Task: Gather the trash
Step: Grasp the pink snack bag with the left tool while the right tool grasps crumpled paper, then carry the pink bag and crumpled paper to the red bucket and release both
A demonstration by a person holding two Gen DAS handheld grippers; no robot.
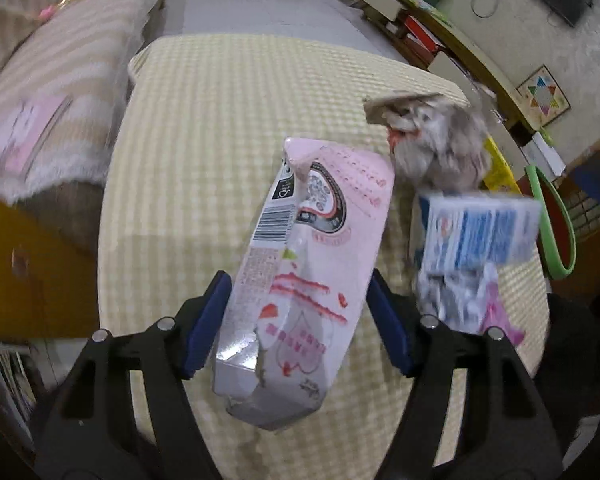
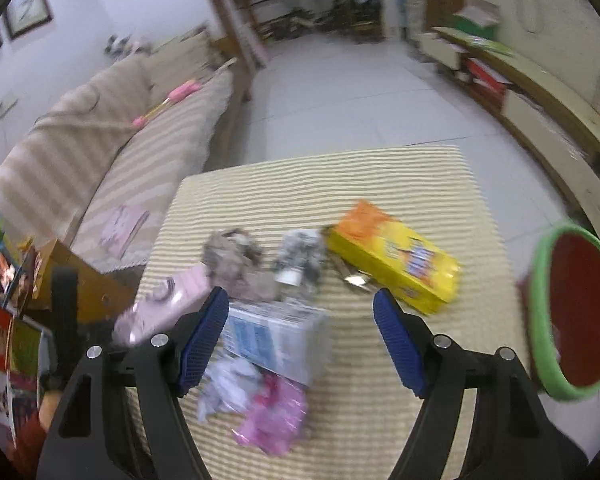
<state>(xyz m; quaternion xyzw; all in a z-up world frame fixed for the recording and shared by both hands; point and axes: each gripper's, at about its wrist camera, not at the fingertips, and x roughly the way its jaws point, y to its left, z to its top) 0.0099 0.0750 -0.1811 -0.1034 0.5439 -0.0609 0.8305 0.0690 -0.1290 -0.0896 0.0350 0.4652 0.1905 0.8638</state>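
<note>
A pink carton with a torn silver bottom stands tilted between the blue pads of my left gripper. Both pads touch its sides, so the gripper is shut on it. The same carton shows at the table's left edge in the right wrist view. My right gripper is open above a blue-and-white box, which lies near its left finger without touching the pads. Around it lie crumpled grey paper, a crushed wrapper, a yellow box and a pink wrapper.
The trash lies on a low table with a yellow checked cloth. A red bin with a green rim stands off the table's right side. A striped sofa runs along the left, a low cabinet along the right.
</note>
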